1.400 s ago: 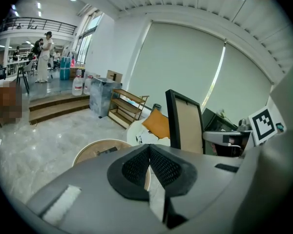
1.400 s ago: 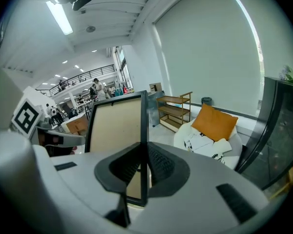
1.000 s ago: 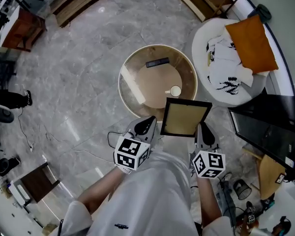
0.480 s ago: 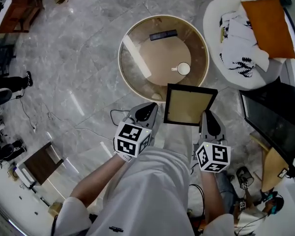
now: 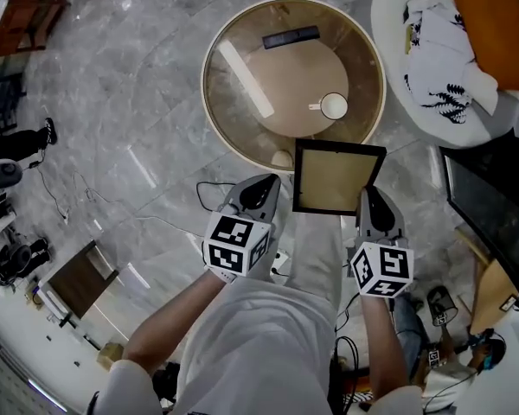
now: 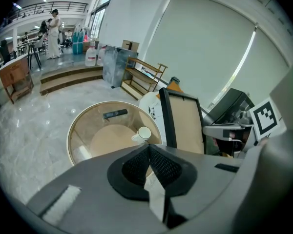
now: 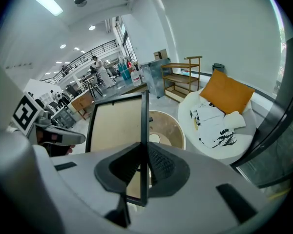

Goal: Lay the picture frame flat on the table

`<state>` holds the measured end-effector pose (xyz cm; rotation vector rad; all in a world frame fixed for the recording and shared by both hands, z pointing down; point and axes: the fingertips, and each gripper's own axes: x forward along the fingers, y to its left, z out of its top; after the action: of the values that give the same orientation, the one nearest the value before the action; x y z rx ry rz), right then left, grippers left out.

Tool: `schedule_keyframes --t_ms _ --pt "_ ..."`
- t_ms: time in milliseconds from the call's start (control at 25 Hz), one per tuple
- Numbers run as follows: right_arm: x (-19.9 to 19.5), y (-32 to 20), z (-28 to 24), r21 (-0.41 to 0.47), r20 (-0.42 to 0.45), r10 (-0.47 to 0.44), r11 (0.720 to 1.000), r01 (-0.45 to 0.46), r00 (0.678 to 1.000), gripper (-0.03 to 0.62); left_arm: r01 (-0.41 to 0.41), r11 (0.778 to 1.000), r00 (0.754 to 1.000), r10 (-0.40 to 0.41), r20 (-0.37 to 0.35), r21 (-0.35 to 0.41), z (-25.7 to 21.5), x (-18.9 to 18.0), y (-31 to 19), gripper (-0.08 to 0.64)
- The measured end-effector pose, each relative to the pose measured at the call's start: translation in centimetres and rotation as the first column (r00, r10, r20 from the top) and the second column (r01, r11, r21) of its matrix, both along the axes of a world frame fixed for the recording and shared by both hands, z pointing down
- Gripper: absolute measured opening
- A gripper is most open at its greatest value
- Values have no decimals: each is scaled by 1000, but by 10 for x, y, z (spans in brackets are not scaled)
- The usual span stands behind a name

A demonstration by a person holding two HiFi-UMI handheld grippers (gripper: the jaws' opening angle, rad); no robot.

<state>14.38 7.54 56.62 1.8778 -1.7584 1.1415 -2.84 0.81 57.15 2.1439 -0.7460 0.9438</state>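
The picture frame (image 5: 337, 178), black-rimmed with a tan panel facing me, hangs in the air with its far edge over the near rim of the round glass table (image 5: 221, 132). My right gripper (image 5: 369, 194) is shut on the frame's right edge; the right gripper view shows that black edge (image 7: 144, 130) running between the jaws. The left gripper (image 5: 261, 185) hovers to the left of the frame, apart from it, jaws shut with nothing in them. From the left gripper view the frame (image 6: 185, 126) stands upright to the right.
On the table are a white cup (image 5: 333, 105) and a black remote (image 5: 291, 36). A white armchair (image 5: 398, 24) with an orange cushion (image 5: 493, 20) and patterned cloth stands at the right. A black screen (image 5: 493, 206) and cables lie near my feet.
Both grippers and the frame have come closer to the table; the frame's far edge now reaches the table's near rim. The right gripper's hold on it is unchanged.
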Motion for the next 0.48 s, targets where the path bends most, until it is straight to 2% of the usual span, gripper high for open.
schedule_keyframes --t_ms 480 --pt "-10 9 111 -121 42 59 991 -54 997 35 58 998 997 -57 44 -31 93 1 5 5"
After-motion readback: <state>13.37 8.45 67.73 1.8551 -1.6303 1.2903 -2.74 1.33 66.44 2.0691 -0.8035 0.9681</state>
